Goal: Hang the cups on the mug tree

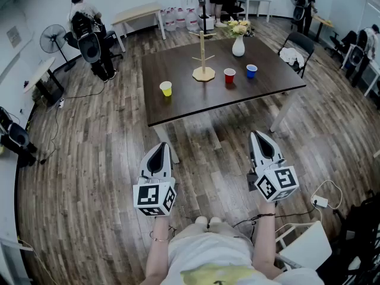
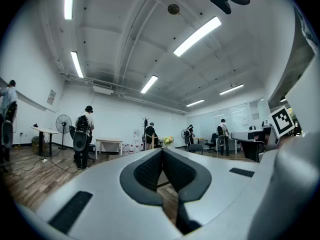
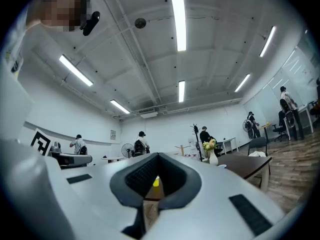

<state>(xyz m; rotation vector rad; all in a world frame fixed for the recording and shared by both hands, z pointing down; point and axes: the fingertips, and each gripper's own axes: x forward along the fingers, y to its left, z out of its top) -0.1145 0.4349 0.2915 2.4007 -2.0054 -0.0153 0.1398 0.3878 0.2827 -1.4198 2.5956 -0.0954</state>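
Dark brown rectangular table [image 1: 178,108], carrying:
- pale wooden mug tree [image 1: 203,61], upright near the middle
- yellow plastic cup [image 1: 165,88], upright, left of the tree, near the front edge
- red plastic cup [image 1: 229,75], upright, just right of the tree's base
- blue plastic cup [image 1: 252,70], upright, beside the red one
- white vase of flowers [image 1: 238,45], behind the cups

Left gripper [image 1: 159,148] and right gripper [image 1: 257,135]: over the wood-plank floor [image 1: 89,189], well short of the table, fingers closed together on nothing
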